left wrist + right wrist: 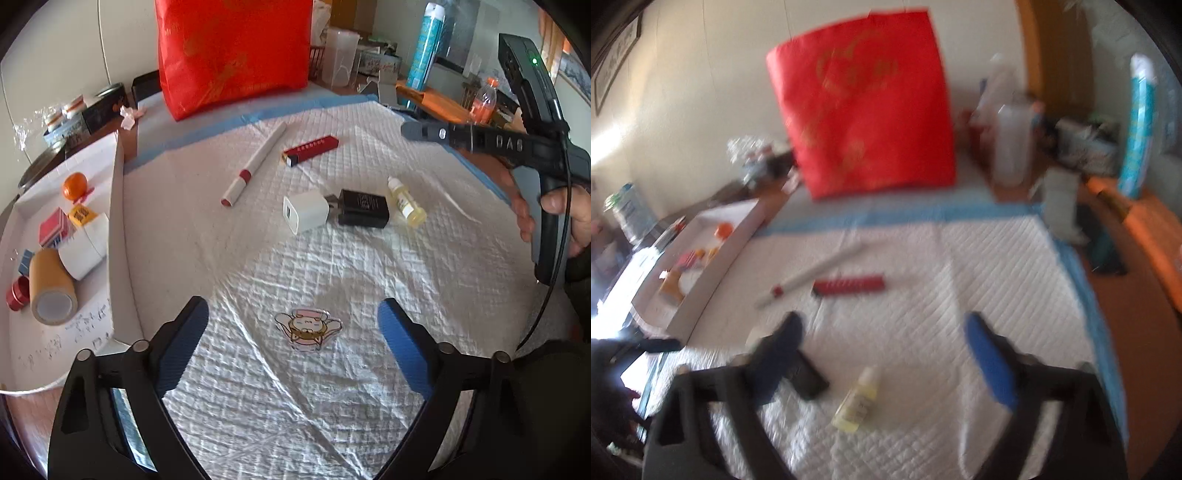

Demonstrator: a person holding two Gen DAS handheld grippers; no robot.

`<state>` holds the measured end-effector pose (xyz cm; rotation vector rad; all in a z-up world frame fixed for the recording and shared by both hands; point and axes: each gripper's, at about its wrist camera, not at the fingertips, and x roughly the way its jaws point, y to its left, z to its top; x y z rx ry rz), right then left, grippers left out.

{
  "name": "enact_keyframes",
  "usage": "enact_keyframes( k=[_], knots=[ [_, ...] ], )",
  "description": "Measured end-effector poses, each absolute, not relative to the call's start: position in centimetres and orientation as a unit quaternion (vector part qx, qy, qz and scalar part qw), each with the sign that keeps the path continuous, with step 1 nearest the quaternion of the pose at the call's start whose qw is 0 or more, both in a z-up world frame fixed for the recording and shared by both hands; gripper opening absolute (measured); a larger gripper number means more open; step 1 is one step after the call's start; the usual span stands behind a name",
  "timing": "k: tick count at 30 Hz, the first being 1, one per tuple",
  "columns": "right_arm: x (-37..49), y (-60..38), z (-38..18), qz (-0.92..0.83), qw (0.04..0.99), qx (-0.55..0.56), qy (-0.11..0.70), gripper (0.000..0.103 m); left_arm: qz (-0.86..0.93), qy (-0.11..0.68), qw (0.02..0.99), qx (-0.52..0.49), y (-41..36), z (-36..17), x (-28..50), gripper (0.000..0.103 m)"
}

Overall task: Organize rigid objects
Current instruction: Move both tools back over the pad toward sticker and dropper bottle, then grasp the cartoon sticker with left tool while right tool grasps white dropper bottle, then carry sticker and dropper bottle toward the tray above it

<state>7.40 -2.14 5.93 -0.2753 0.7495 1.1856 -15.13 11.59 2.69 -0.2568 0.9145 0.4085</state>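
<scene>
The left gripper [293, 332] has its jaws spread wide and grasping nothing; between them on the white quilted pad [332, 258] lies a flat cartoon charm [308, 328], untouched. The right gripper [882, 350] also has released jaws, hovering over a small yellow dropper bottle [857, 402] that lies free on the pad; the left finger [779, 354] partly covers a black charger [809, 380].

Farther out in the left wrist view, a white charger [304, 211] touches the black one, with the bottle just beside it. Beyond lie a white pen with red bands [255, 164] and a red lighter [310, 149].

At the pad's left edge stands a white tray [116, 206] holding 2 tape rolls [51, 291], a small orange [75, 185] and little boxes. A red bag [236, 55] stands behind.
</scene>
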Motion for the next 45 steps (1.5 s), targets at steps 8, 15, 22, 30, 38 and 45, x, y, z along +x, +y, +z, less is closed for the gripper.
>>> enact_keyframes(
  k=[8,15,22,30,38,45],
  knots=[
    [4.5,-1.9,1.9,0.572,0.708,-0.216,0.354,0.070,0.212,0.448,0.857,-0.141,11.9,1.5,-15.1,0.075],
    [3.9,-0.6,0.5,0.576,0.687,-0.245,0.369,0.032,0.211,0.470,0.845,-0.144,11.9,0.3,-14.8,0.064],
    [4.1,-1.1,0.7,0.574,0.689,-0.243,0.370,0.019,0.209,0.468,0.849,-0.131,11.7,0.4,-14.8,0.045],
    [5.2,-2.4,1.8,0.556,0.713,-0.205,0.375,0.019,0.215,0.440,0.862,-0.134,11.9,1.9,-15.3,0.045],
    [9.0,-5.6,8.8,0.572,0.749,-0.041,0.332,0.019,0.313,0.323,0.886,-0.114,14.1,10.6,-18.6,0.045],
    [10.1,-8.2,19.0,0.584,0.783,0.042,0.212,0.019,0.444,0.160,0.874,-0.113,17.5,22.4,-28.0,0.045]
  ],
)
